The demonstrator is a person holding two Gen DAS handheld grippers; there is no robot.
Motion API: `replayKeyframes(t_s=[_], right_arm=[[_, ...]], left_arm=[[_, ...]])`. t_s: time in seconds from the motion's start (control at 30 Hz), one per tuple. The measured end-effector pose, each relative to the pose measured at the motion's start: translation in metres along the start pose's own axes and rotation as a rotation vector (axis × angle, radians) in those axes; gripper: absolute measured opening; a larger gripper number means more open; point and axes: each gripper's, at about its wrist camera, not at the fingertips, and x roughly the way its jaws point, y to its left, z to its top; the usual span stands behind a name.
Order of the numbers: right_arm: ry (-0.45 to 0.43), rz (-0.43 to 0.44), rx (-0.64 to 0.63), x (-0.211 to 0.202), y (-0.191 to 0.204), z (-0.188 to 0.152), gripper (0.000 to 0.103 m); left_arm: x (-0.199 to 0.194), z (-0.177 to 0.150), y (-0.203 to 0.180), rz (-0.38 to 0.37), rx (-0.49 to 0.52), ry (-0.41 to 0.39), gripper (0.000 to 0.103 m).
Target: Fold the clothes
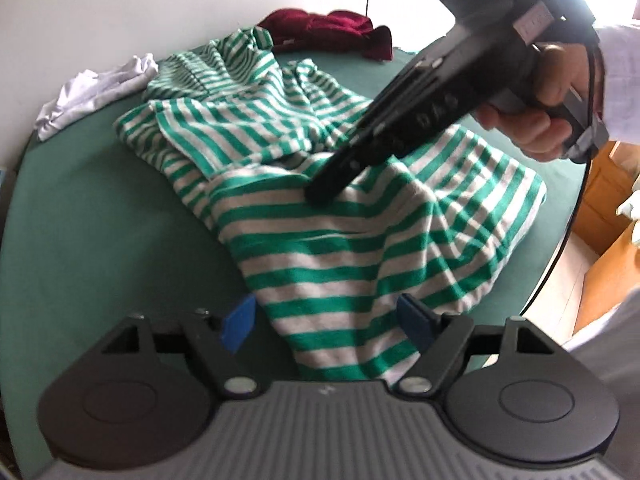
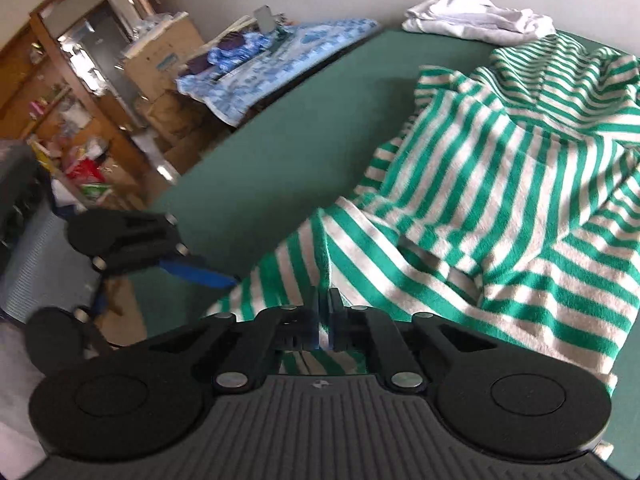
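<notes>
A green-and-white striped garment (image 1: 320, 248) lies crumpled on the green table cover (image 1: 100, 220). My left gripper (image 1: 326, 324) is open at the near end, and the garment's lower edge runs between its blue pads (image 1: 239, 328) without being squeezed. My right gripper (image 1: 322, 192), held by a hand (image 1: 536, 120), comes in from the upper right, with its tip on a raised ridge of the cloth. In the right wrist view the right gripper (image 2: 324, 312) has its jaws together, shut on the striped garment (image 2: 500, 184). The left gripper's blue finger (image 2: 200, 274) shows at the left there.
A white garment (image 1: 96, 92) and a dark red one (image 1: 328, 28) lie at the far edge by the wall. A black cable (image 1: 568, 220) hangs down the right side. Off the table are wooden furniture (image 2: 80, 60), cardboard boxes (image 2: 160, 56) and a blue patterned cloth (image 2: 280, 52).
</notes>
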Motion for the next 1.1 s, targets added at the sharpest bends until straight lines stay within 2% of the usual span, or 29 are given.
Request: replayKeyframes(t_s=[0.2, 0.3, 0.43, 0.5, 0.63, 0.67, 0.73, 0.77, 0.8, 0.83, 0.93, 1.0, 1.1], right_arm=[[-0.078, 0.221, 0.089, -0.011, -0.020, 0.023, 0.004], [-0.072, 0.261, 0.062, 0.006, -0.022, 0.038, 0.004], [-0.007, 0.256, -0.022, 0.043, -0.020, 0.049, 0.004], [0.028, 0.260, -0.045, 0.058, -0.019, 0.049, 0.004], [0.027, 0.174, -0.120, 0.052, -0.017, 0.046, 0.007], [0.017, 0.156, -0.129, 0.046, -0.018, 0.046, 0.012], [-0.028, 0.156, -0.098, 0.022, -0.027, 0.048, 0.014], [-0.050, 0.149, -0.086, 0.009, -0.031, 0.048, 0.022], [-0.065, 0.127, -0.085, -0.004, -0.033, 0.046, 0.031], [-0.072, 0.100, -0.089, -0.015, -0.036, 0.041, 0.035], [-0.074, 0.084, -0.099, -0.031, -0.035, 0.025, 0.037], [-0.063, 0.104, -0.098, -0.023, -0.030, 0.023, 0.039], [-0.043, 0.071, -0.165, 0.009, -0.017, 0.028, 0.039]], left_arm=[[0.001, 0.005, -0.010, 0.025, -0.065, -0.015, 0.082], [0.005, 0.001, -0.012, 0.056, -0.110, 0.005, 0.076], [0.007, -0.007, -0.005, 0.064, -0.243, 0.031, 0.072], [0.006, -0.011, -0.004, 0.078, -0.274, 0.030, 0.072], [0.000, -0.012, -0.011, 0.092, -0.277, 0.025, 0.068], [-0.002, -0.010, -0.013, 0.085, -0.266, 0.018, 0.066], [-0.006, -0.006, -0.016, 0.068, -0.245, 0.002, 0.066], [-0.008, -0.004, -0.017, 0.056, -0.233, -0.008, 0.066], [-0.007, -0.002, -0.018, 0.050, -0.220, -0.013, 0.072], [-0.004, 0.000, -0.018, 0.052, -0.203, -0.011, 0.075], [0.008, 0.000, -0.012, 0.061, -0.180, 0.026, 0.077], [0.011, 0.001, -0.006, 0.045, -0.183, 0.034, 0.077], [0.012, 0.004, 0.000, 0.021, -0.177, 0.033, 0.077]])
